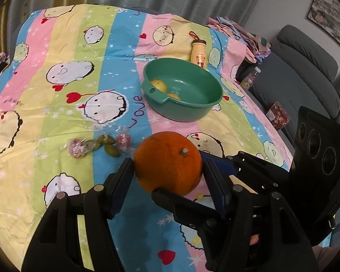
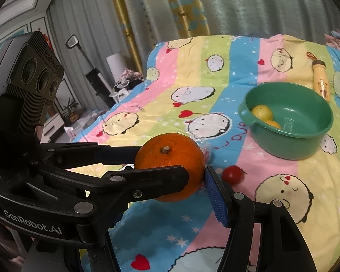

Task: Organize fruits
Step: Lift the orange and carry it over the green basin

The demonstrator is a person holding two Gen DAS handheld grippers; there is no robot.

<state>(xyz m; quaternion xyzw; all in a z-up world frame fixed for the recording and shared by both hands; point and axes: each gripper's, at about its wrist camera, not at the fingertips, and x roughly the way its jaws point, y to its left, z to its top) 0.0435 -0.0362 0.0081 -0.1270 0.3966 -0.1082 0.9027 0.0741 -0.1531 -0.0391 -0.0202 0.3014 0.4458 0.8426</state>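
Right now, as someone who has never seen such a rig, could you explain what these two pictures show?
There is no robot here. A person holds a two-finger gripper in each hand, and each gripper has a wide-angle camera looking along its fingers. One picture is from the left gripper, the other from the right gripper, so each camera also sees the other tool.

Both grippers flank the same orange above a striped cartoon cloth. I cannot tell which one carries it.

On the cloth are a green bowl holding two yellow fruits, a cherry tomato, small green fruits, wrapped pinkish items and a lying bottle.
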